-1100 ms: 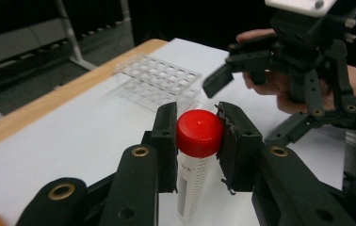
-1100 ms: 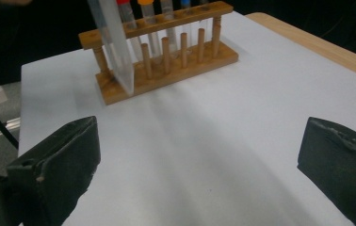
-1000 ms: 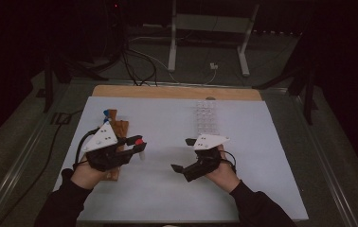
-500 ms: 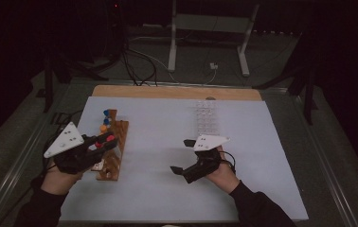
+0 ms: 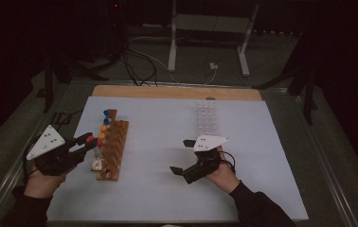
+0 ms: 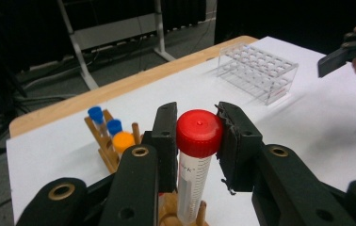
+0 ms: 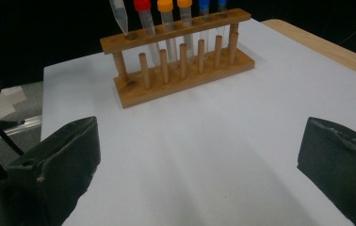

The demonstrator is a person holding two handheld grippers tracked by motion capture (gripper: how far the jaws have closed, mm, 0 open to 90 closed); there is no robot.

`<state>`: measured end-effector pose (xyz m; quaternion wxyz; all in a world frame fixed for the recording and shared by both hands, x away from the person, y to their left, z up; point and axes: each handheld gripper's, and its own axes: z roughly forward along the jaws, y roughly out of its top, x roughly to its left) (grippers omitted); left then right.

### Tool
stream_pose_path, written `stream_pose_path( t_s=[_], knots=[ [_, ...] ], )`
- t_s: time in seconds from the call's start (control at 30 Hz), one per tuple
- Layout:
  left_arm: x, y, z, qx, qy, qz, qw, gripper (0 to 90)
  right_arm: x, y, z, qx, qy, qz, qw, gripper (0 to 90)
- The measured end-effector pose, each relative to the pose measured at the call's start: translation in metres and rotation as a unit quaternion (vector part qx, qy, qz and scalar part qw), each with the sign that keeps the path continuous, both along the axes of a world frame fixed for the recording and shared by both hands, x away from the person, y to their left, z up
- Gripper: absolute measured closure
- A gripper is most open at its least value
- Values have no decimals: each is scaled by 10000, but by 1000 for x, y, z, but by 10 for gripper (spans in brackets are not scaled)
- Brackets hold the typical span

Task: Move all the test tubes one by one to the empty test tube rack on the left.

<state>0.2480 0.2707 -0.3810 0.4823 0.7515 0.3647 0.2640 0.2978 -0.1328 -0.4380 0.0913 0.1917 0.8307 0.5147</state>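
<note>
My left gripper (image 5: 88, 140) is shut on a red-capped clear tube (image 6: 198, 141), with the pads pressed to both sides of the cap. The tube's pointed tip (image 7: 119, 13) hangs just above the end hole of the wooden rack (image 5: 115, 144). That rack (image 7: 181, 70) holds a red-capped tube (image 7: 142, 5), orange-capped and blue-capped ones (image 6: 114, 126). My right gripper (image 5: 180, 156) rests near the middle of the white sheet, open, with nothing between its jaws (image 7: 199, 155).
An empty clear plastic rack (image 5: 205, 117) stands at the back of the white sheet (image 5: 167, 123), also visible in the left gripper view (image 6: 258, 70). A wooden board edge (image 5: 177, 91) lies behind. Cables and a metal stand (image 5: 205, 38) sit beyond the table.
My left gripper has moved leftward with the red-capped tube, from over the wooden rack to its left side. The right gripper has stayed put.
</note>
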Motion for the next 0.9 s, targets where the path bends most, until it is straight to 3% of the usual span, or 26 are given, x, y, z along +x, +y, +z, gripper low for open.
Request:
stream_pose_path(
  t_s=[0.3, 0.5, 0.9],
  knots=[
    [9, 5, -22, -102, 238, 135, 9996, 712, 0, -1, 1, 18, 9, 1, 10000, 0],
    [13, 2, -35, 7, 404, 144, 9991, 712, 0, -1, 1, 7, 10, 17, 10000, 0],
    [20, 8, -55, -190, 671, 133, 9975, 712, -1, -3, 3, 26, -18, 28, 10000, 0]
  ],
)
